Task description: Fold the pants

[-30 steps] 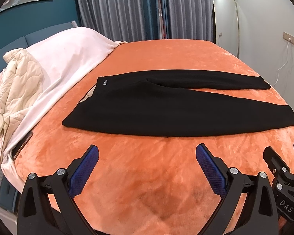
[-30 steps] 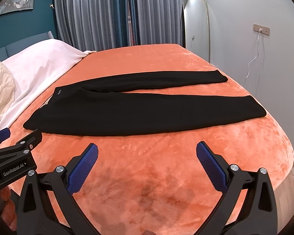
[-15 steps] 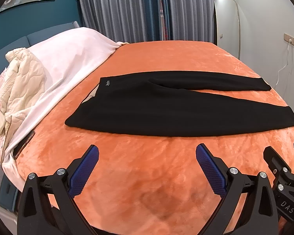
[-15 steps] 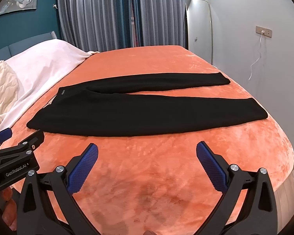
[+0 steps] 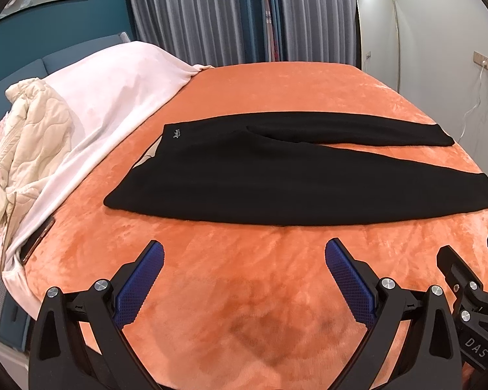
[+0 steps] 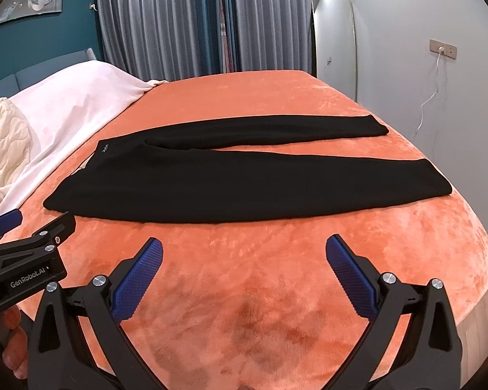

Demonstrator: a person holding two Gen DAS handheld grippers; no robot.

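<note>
Black pants (image 5: 276, 178) lie flat on the orange bedspread (image 5: 244, 292), waistband to the left, both legs stretching right and splayed slightly apart. They also show in the right wrist view (image 6: 244, 182). My left gripper (image 5: 244, 260) is open and empty, hovering over the bedspread in front of the pants' near edge. My right gripper (image 6: 244, 260) is open and empty, also in front of the near edge, further right. The right gripper shows at the left view's right edge (image 5: 465, 276); the left gripper shows at the right view's left edge (image 6: 26, 243).
A white blanket (image 5: 114, 97) and a cream quilt (image 5: 32, 143) are heaped at the bed's left side. A dark phone-like object (image 5: 37, 239) lies by the blanket's edge. A mirror (image 6: 333, 42) leans on the right wall; curtains hang behind the bed.
Both grippers have drifted slightly forward and a little higher towards the pants. The pants have not moved. Both grippers stay open.
</note>
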